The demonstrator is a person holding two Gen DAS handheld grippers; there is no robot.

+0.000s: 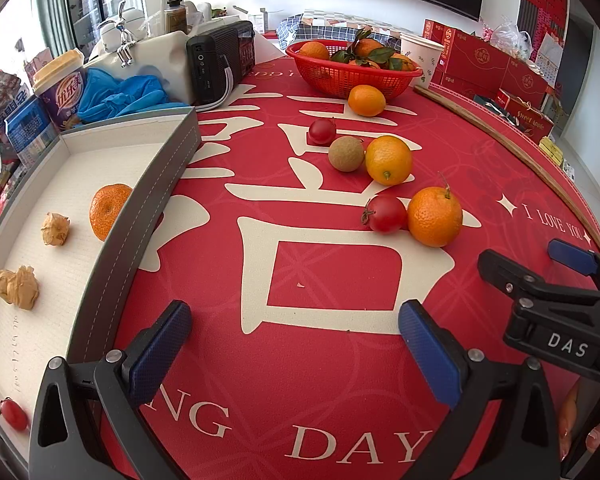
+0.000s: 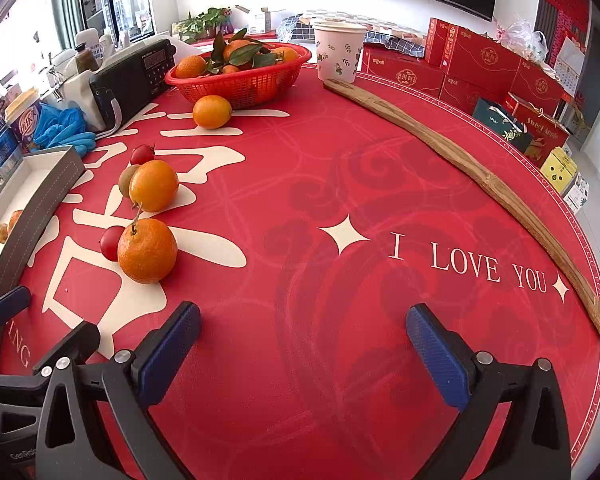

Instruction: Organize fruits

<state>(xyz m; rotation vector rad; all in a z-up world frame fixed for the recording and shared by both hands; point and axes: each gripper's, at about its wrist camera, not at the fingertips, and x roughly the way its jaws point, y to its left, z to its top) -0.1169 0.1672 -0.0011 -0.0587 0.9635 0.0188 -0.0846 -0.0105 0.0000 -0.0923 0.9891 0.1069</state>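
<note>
Red cloth with cream lettering covers the table (image 1: 300, 380), and the loose fruit lies in a scattered line across it. Nearest is a stemmed orange mandarin (image 1: 435, 216) touching a small red cherry tomato (image 1: 386, 214); behind them a smooth orange citrus (image 1: 389, 159) sits against a brown round longan (image 1: 346, 153), then another cherry tomato (image 1: 322, 131), and a lone orange (image 1: 366, 100) just in front of the red plastic basket (image 1: 340, 80). The grey-rimmed white tray (image 1: 148, 200) at the left already holds a mandarin (image 1: 109, 211), two papery husked fruits (image 1: 55, 229) and a tomato (image 1: 13, 414).

The left hand-held gripper (image 1: 296, 344) hovers over bare cloth with its jaws spread wide and nothing between them. The right hand-held gripper (image 2: 304, 348) is likewise spread and empty, well short of the fruit.

Judging by looks, the mandarins are light, firm and a little yielding; a grip across the widest middle, clear of the stem, should hold. The tomatoes are smooth, slippery and easily split, so they want a gentle squeeze. All of them are round and will likely roll if nudged.
</note>
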